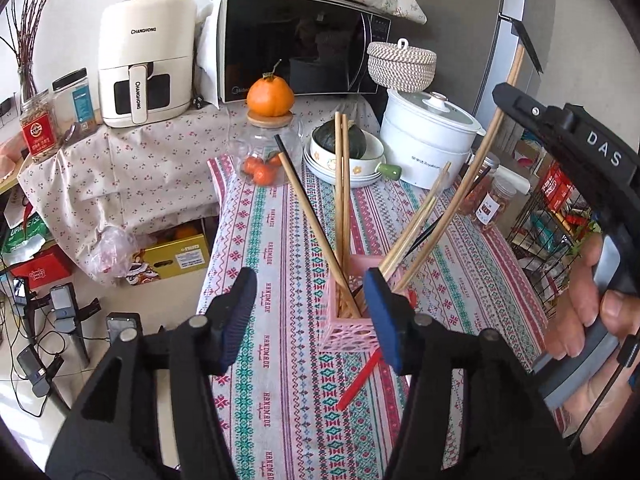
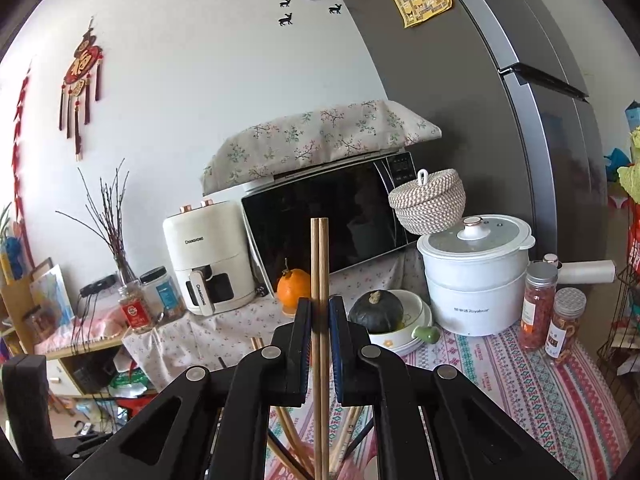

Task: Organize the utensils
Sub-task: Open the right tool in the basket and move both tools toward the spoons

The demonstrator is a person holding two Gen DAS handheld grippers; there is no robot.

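A pink lattice holder (image 1: pixel 350 330) stands on the patterned tablecloth (image 1: pixel 280 400) and holds several wooden chopsticks (image 1: pixel 312 216) that fan out. My left gripper (image 1: pixel 310 300) is open just left of and above the holder, its right finger against the holder's rim. A red utensil (image 1: pixel 358 380) lies on the cloth just in front of the holder. My right gripper (image 2: pixel 320 320) is shut on a pair of wooden chopsticks (image 2: pixel 320 248), held upright above the holder; its body shows at the right of the left wrist view (image 1: pixel 568 144).
Behind the holder stand a glass jar of oranges (image 1: pixel 266 152), a bowl with a dark squash (image 1: pixel 348 152), a white cooker pot (image 1: pixel 430 140) and spice jars (image 2: pixel 538 304). A microwave (image 1: pixel 300 44) and an air fryer (image 1: pixel 146 60) sit at the back. A wire rack (image 1: pixel 560 224) stands to the right.
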